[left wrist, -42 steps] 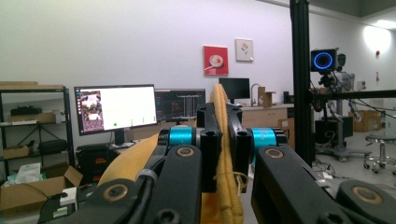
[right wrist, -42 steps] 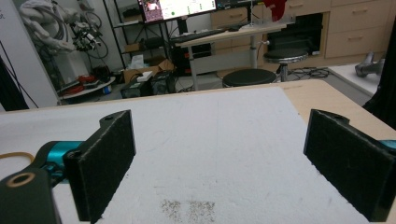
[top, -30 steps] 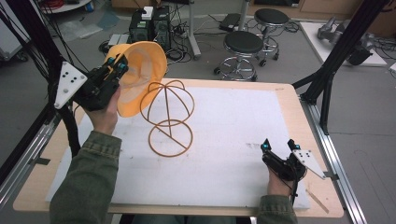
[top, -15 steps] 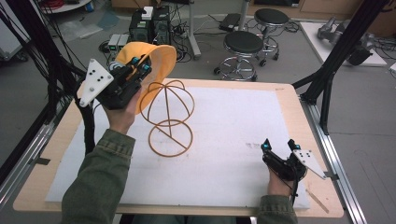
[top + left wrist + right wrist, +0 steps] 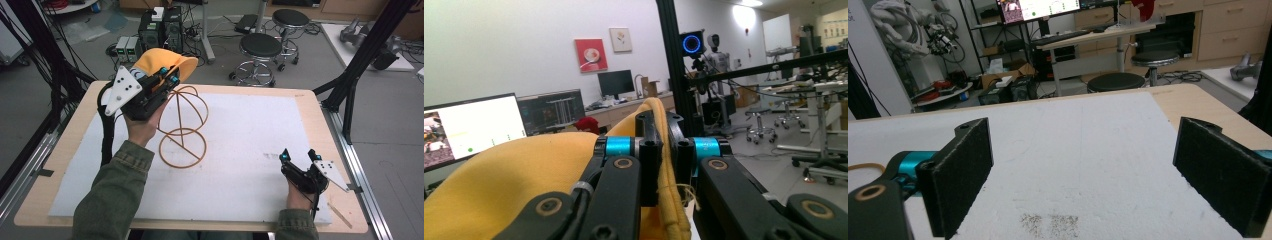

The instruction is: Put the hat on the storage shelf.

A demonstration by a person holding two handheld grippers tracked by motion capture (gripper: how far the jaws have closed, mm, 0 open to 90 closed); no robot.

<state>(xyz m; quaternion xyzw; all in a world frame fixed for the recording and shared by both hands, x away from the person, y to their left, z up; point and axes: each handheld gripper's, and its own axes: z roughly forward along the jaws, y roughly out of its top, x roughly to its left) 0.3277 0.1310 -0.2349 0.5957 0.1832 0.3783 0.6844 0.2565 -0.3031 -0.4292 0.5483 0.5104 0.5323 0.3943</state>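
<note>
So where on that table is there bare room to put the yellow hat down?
The white mat lies bare between the wire hat stand and the right gripper, and along its near edge. It is crowded at the far left, where the left gripper holds the yellow hat above the stand.

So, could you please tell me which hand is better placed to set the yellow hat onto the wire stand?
The left: its claw is shut on the yellow hat right above the wire stand. The right claw rests open near the table's far corner.
</note>
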